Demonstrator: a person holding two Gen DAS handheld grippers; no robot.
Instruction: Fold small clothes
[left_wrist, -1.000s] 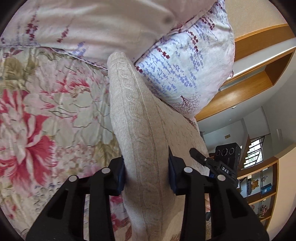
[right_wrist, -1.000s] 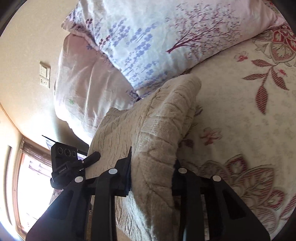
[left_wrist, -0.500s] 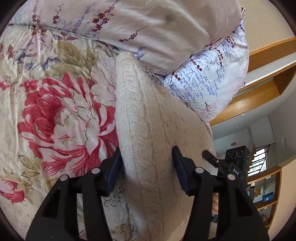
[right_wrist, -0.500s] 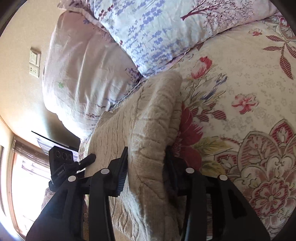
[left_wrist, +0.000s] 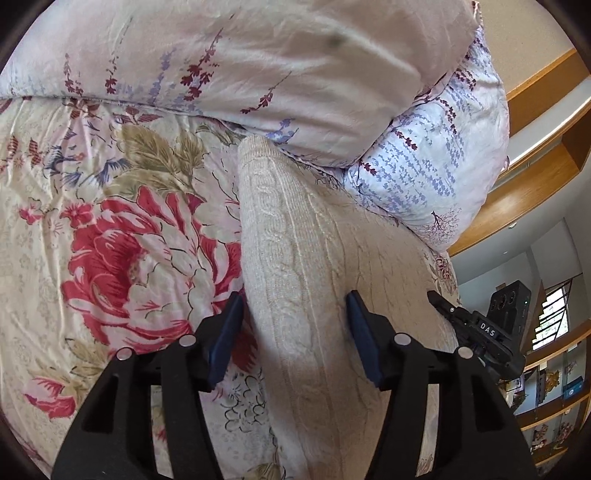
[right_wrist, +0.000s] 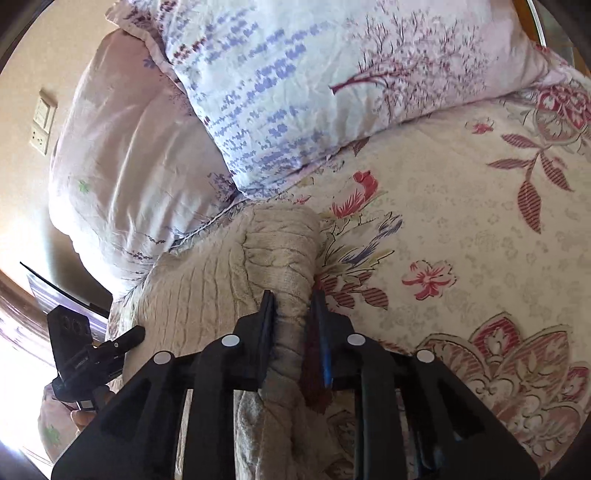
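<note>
Because the knitted sweater (left_wrist: 295, 280) lying on the bed (left_wrist: 110, 258) below the pillows (left_wrist: 258, 74) is soft and limp, grip folded edges: the left gripper (left_wrist: 295, 332) stands open astride one, while the right gripper (right_wrist: 293, 325), just closing, pinches the other.

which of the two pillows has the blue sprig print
The front pillow, lying against the bedspread: blue sprigs plus a maroon tree. The pillow behind it is plain pale pink.

Beige cable-knit garment (left_wrist: 295, 280), folded into a thick band. Lies on the floral bedspread (left_wrist: 110, 258), far end touching the pillows (left_wrist: 280, 66).
</note>
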